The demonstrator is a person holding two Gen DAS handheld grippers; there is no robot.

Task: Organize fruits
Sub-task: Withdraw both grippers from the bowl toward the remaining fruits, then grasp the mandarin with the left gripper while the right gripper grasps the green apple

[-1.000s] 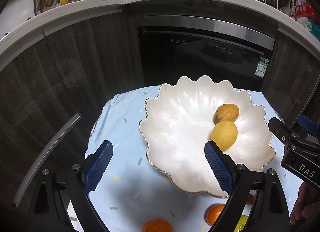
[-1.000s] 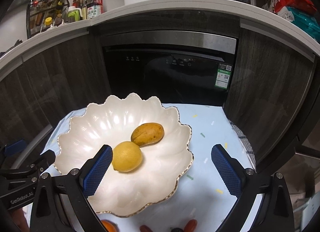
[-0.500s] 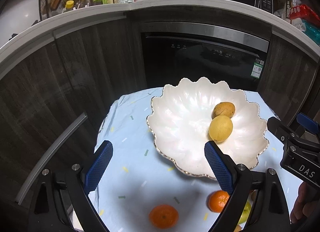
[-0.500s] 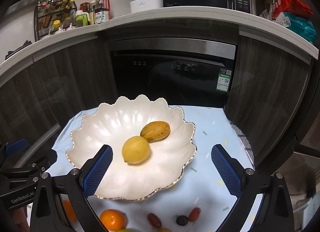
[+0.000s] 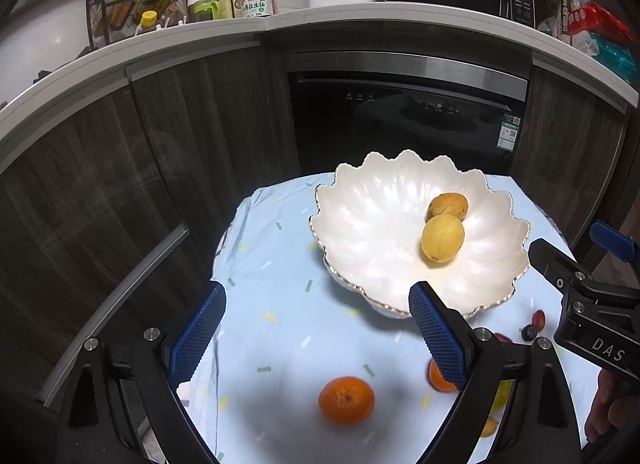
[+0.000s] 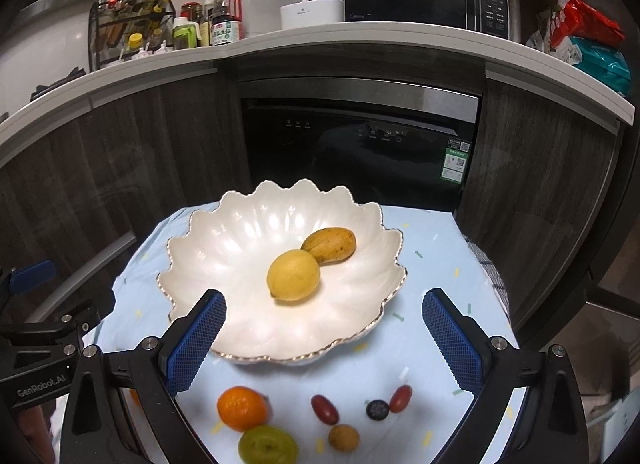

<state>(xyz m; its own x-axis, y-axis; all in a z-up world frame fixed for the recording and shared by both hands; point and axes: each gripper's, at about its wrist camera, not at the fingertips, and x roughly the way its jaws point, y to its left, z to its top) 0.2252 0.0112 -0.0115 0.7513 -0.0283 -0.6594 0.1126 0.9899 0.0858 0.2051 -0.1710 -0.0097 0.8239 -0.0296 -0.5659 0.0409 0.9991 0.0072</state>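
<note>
Both views have drawn back from the bowl (image 6: 224, 248) since the earlier frames, so it sits smaller and higher in each picture and loose fruit has come into sight along the bottom edge. On the far left of the right wrist view the left tongs (image 5: 316, 336) show only as a black arm; in their own view the blue pads stand wide apart with nothing between them, over bare cloth and one mandarin (image 5: 346, 400) at lower centre. Moving right, the scalloped white bowl holds two pieces just right of its centre, touching each other: a lemon (image 6: 293, 274) and behind it a brownish-yellow fruit (image 6: 329, 245). Below the bowl, on the pale blue tabletop (image 6: 432, 248), an orange (image 6: 242, 407), a green kiwi-like fruit (image 6: 268, 445), a dark red oval fruit (image 6: 324, 409), a small brown round one (image 6: 344, 437), a dark berry (image 6: 377, 410) and another red oval (image 6: 400, 399) lie outside it. The right tongs (image 6: 324, 336) are likewise wide and empty. I judge the sorting barely begun: two fruits placed, at least six left on the cloth, none in hand.
</note>
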